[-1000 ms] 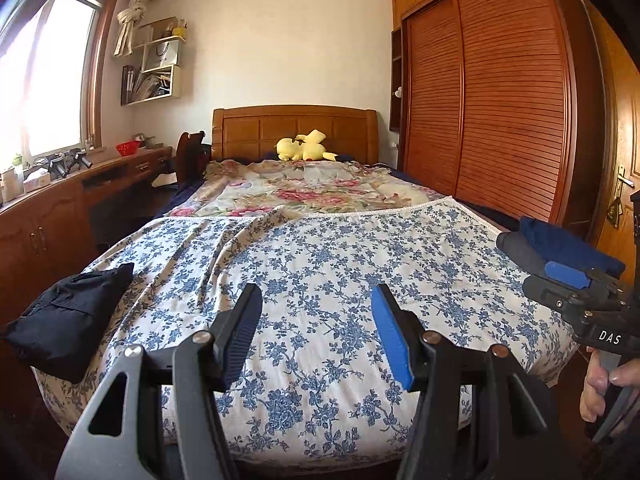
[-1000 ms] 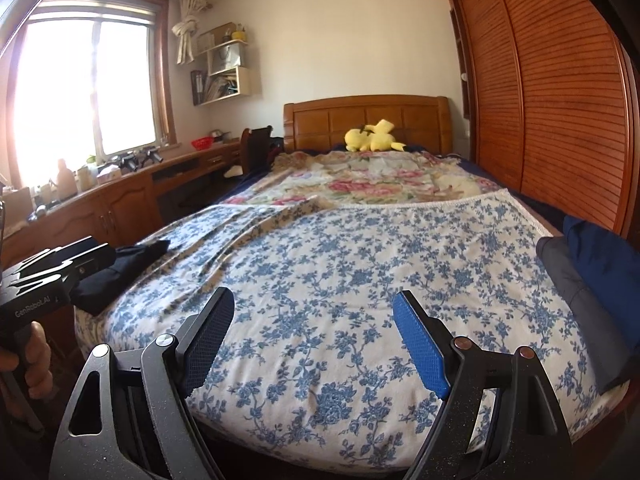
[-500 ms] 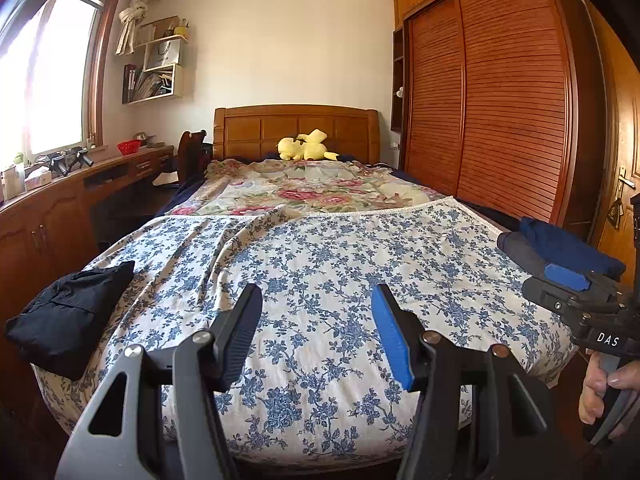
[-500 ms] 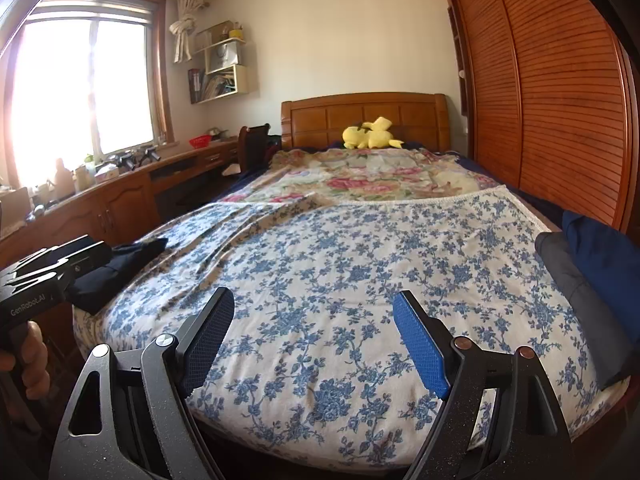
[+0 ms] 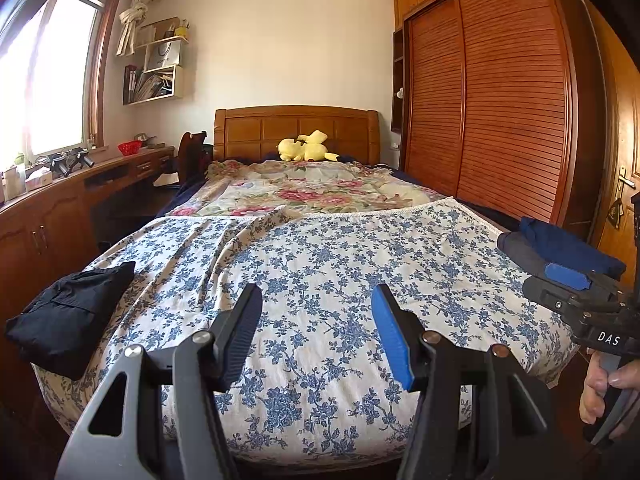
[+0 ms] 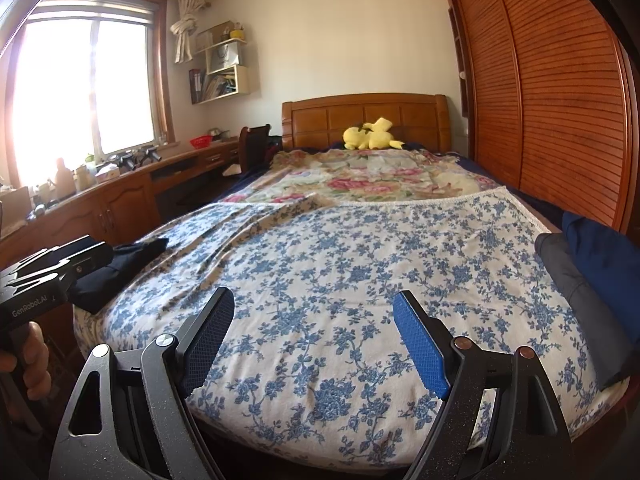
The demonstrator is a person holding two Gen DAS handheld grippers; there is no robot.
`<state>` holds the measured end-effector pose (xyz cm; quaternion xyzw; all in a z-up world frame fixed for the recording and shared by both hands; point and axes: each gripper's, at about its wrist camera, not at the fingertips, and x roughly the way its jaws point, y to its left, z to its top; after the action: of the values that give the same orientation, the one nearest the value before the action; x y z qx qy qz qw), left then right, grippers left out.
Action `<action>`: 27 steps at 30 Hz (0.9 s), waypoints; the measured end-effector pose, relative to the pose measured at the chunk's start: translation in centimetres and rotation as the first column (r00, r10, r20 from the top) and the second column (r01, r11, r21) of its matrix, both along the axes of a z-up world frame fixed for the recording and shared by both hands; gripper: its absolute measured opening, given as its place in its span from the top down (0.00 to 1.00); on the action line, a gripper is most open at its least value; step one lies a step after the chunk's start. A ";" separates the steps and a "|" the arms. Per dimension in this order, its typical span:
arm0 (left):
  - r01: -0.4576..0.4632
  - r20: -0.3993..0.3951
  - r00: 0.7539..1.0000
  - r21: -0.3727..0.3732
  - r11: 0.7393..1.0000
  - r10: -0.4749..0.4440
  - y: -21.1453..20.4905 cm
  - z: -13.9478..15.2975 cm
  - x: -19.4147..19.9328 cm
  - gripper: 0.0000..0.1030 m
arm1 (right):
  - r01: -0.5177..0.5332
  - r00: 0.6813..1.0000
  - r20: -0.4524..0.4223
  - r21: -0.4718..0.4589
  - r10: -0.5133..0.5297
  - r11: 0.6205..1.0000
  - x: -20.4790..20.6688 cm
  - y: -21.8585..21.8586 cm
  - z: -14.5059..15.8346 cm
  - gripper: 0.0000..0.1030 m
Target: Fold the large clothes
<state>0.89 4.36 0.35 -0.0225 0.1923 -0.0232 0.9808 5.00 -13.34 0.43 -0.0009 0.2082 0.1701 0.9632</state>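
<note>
A bed with a blue-flowered white cover point(image 5: 320, 264) point(image 6: 340, 272) fills both views. A folded black garment point(image 5: 68, 320) point(image 6: 116, 272) lies on its near left corner. A dark blue and grey pile of clothes point(image 5: 560, 244) point(image 6: 592, 272) lies on the right edge. My left gripper point(image 5: 316, 320) hovers open over the foot of the bed, nothing between its fingers. My right gripper point(image 6: 314, 320) also stands open and empty above the foot of the bed. Each gripper shows at the edge of the other's view, held by a hand.
A flowered quilt point(image 5: 312, 192) and a yellow plush toy point(image 5: 306, 151) lie near the wooden headboard point(image 5: 296, 130). A slatted wardrobe point(image 5: 500, 100) runs along the right. A long wooden desk point(image 5: 60, 208) with small items stands under the window at left.
</note>
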 end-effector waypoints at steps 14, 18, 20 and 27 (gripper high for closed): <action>0.003 0.008 1.000 0.000 1.000 -0.003 -0.4 0.1 -0.3 0.45 | 0.000 1.000 0.000 0.001 0.000 1.000 0.0 0.0 0.0 0.19; 0.003 0.007 1.000 0.001 1.000 -0.003 -0.4 0.1 -0.3 0.45 | 0.000 1.000 0.002 0.001 0.000 1.000 -0.1 0.0 0.0 0.19; 0.001 0.008 1.000 0.004 1.000 -0.001 -0.5 0.2 -0.3 0.45 | 0.001 1.000 0.002 0.001 -0.001 1.000 -0.1 -0.1 0.0 0.19; 0.000 0.009 1.000 0.005 1.000 0.000 -0.5 0.2 -0.3 0.45 | 0.000 1.000 0.001 0.001 0.000 1.000 -0.1 -0.1 0.0 0.19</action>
<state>0.54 3.88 0.53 -0.0198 0.1881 -0.0230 0.9817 4.94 -13.43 0.42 -0.0003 0.2076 0.1702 0.9633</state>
